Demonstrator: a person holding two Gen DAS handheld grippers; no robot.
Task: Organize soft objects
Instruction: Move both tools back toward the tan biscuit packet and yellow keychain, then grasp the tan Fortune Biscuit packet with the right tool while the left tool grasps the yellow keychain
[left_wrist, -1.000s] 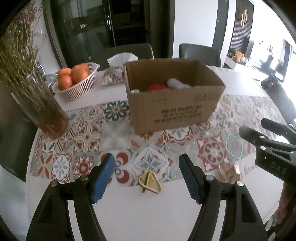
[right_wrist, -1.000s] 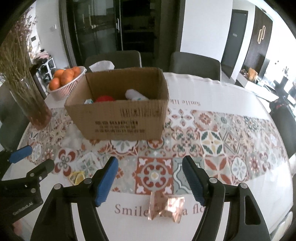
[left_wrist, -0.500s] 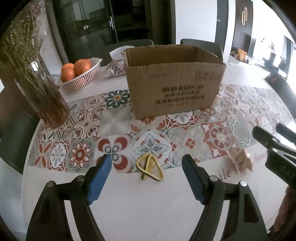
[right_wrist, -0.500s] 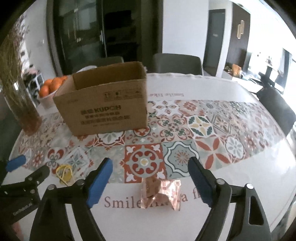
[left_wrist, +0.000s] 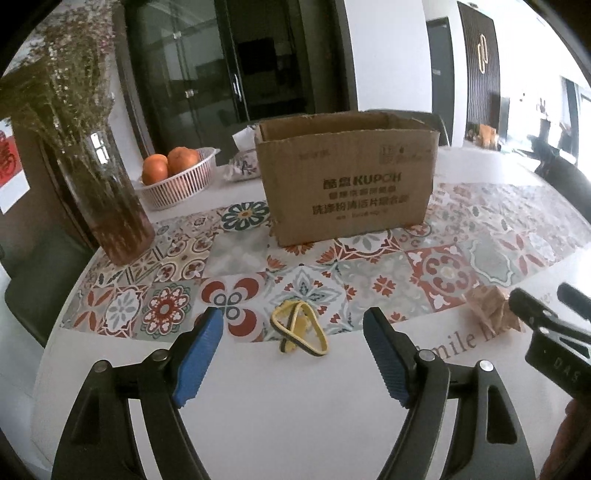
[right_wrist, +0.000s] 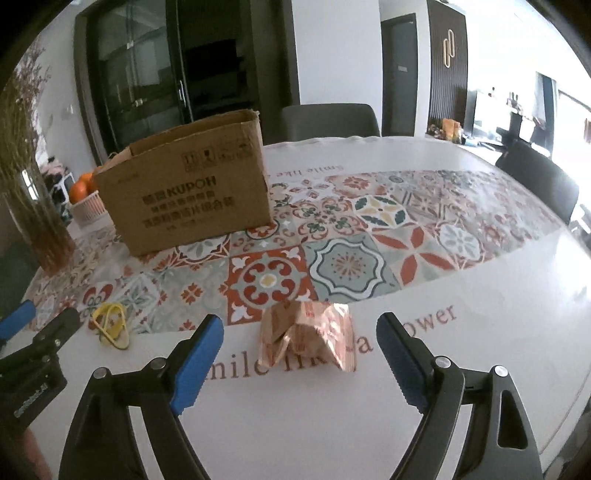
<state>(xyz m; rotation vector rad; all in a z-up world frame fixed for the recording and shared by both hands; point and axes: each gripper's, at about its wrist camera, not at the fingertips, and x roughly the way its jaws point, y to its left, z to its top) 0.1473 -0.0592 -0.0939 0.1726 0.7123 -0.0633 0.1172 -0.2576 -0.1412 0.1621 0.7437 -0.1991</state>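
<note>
A yellow elastic band (left_wrist: 299, 328) lies looped on the table just beyond my left gripper (left_wrist: 293, 317), which is open and low over the white cloth, touching nothing. A crumpled copper foil packet (right_wrist: 306, 336) sits between and slightly past the fingertips of my right gripper (right_wrist: 300, 319). Those jaws are opening, and the pads stand clear of the packet. Behind both stands an open cardboard box (left_wrist: 347, 192) on the patterned runner, its inside hidden from this low angle. The band (right_wrist: 110, 326) and box (right_wrist: 192, 195) also show in the right wrist view.
A glass vase of dried flowers (left_wrist: 110, 206) stands at the left. A white basket of oranges (left_wrist: 173, 177) and a tissue pack (left_wrist: 242, 166) sit behind it. Dark chairs (right_wrist: 328, 118) ring the round table. The right gripper's fingers (left_wrist: 546, 325) show at that view's right edge.
Both grippers have sunk toward the table and tilted flatter, so the box's contents have dropped out of sight. The right jaws have spread wider around the packet; the left ones widened slightly.
</note>
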